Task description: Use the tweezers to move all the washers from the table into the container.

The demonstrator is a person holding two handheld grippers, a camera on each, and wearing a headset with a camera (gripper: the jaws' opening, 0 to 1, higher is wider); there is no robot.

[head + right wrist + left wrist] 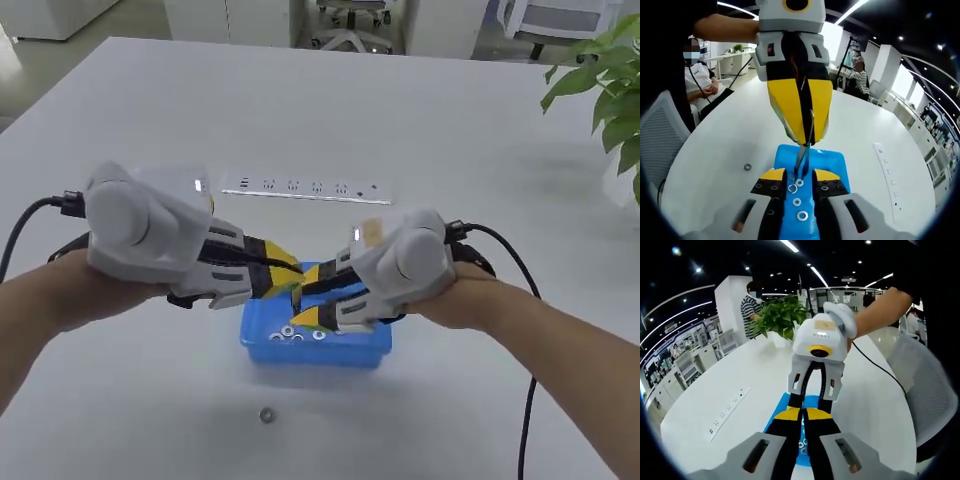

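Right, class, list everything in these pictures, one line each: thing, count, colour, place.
table: one, white, under everything.
container: one, blue, below the grippers.
washers: at least four, silver, inside the container.
loose washer: one, silver, on the table.
power strip: one, white, beyond the container.
plant: one, green, beside the table.
tweezers: one pair, metal, tips over the container.
left gripper: one, yellow-tipped, shut on the tweezers.
right gripper: one, yellow-tipped, open over the container.

The white desk (150, 110) carries a blue container (312, 353) and a white power strip (305, 188), set apart. One washer (266, 414) lies loose near the container.
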